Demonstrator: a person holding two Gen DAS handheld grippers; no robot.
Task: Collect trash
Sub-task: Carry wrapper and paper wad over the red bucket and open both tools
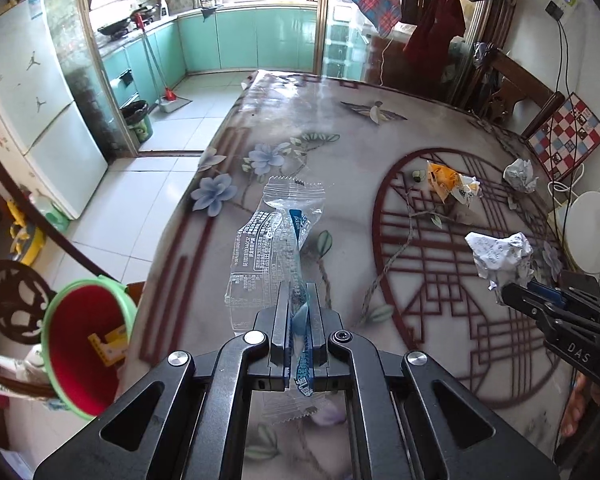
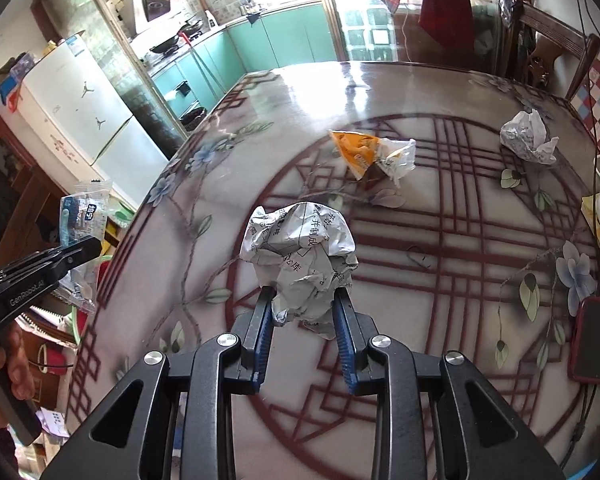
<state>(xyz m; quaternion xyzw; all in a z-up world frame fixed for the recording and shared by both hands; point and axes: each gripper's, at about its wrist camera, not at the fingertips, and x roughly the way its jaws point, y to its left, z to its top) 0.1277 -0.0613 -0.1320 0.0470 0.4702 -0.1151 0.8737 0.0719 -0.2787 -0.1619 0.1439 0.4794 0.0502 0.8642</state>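
My left gripper [image 1: 299,292] is shut on a clear plastic wrapper [image 1: 274,236] with blue print, lifted off the floral table [image 1: 340,152]. From the right wrist view the same wrapper [image 2: 85,216] hangs at the far left, past the table edge. A crumpled ball of printed paper [image 2: 300,256] sits pinched between the blue pads of my right gripper [image 2: 302,296], above the table; it also shows as the paper ball [image 1: 500,256] at the right. On the table lie an orange snack wrapper [image 2: 370,154] and another crumpled paper [image 2: 528,138]. A red bin with a green rim [image 1: 86,344] stands below the table's left edge.
A red phone [image 2: 596,340] lies at the table's right edge, beside a white appliance [image 1: 588,232] with cables. A checkered board [image 1: 566,136] leans on a wooden chair at the far right. A white fridge [image 1: 36,108] and kitchen lie to the left.
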